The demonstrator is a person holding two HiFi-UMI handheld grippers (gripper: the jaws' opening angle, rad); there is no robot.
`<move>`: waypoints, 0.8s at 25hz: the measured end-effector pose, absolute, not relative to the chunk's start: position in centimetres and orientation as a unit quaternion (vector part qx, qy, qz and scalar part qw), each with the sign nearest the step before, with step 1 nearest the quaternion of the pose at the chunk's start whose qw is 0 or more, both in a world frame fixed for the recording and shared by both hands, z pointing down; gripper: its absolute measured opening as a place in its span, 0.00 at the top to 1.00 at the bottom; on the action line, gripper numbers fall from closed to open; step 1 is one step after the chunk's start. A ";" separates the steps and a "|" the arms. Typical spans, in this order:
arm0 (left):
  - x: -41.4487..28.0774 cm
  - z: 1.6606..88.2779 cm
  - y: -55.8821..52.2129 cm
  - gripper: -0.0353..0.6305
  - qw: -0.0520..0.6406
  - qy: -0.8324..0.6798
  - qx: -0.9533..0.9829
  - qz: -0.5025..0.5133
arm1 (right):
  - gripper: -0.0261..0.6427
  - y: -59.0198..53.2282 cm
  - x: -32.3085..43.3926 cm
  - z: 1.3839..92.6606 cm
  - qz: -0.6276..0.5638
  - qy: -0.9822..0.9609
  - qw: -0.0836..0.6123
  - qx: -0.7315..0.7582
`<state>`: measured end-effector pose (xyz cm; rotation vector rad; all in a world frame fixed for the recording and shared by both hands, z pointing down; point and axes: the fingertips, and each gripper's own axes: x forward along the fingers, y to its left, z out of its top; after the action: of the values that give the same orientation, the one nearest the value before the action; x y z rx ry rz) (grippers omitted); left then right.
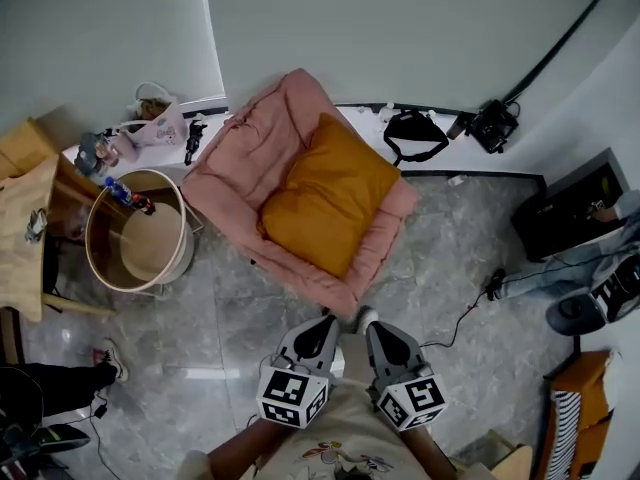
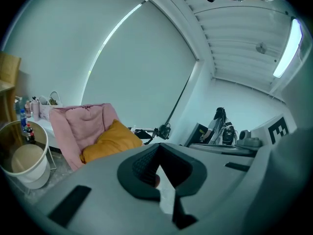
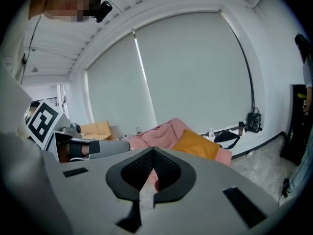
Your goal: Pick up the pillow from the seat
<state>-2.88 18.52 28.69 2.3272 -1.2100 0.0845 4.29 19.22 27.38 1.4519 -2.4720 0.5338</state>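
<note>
Grey floor point(image 1: 450, 268) separates my left gripper point(image 1: 324, 318) and right gripper point(image 1: 366, 318), both closed empty, from the pillow point(image 1: 330, 193) ahead on the seat point(image 1: 240, 148); I'd open wide before reaching its near edge.

The head view looks steeply down on the pink seat point(image 1: 250, 138) and pillow point(image 1: 330, 198), while both gripper views face them sideways from well apart.

pillow point(image 1: 330, 196) on seat point(image 1: 235, 153), against its back; bin point(image 1: 186, 240) just left of seat, bottles point(image 1: 128, 196) at its rim; strap bag point(image 1: 415, 133) behind seat, right; left gripper point(image 1: 328, 318) and right gripper point(image 1: 365, 320) side by side before seat's front edge
</note>
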 end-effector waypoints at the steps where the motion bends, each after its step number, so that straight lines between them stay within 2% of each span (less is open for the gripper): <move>1: -3.2 28.8 18.4 0.94 0.258 -0.451 0.854 0.031 | 0.93 19.1 3.9 27.5 0.184 -0.845 0.113 0.490; 14: -6.2 31.1 14.1 0.94 0.274 -0.530 0.800 0.061 | 0.93 10.9 2.6 30.0 0.214 -0.873 0.096 0.428; 20: -4.3 31.7 8.3 0.94 0.281 -0.537 0.792 0.070 | 0.93 4.9 4.5 30.7 0.223 -0.875 0.104 0.416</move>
<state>-4.29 8.27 31.66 2.1222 -1.4398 0.1887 4.51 4.94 30.65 1.2267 -2.5810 0.6581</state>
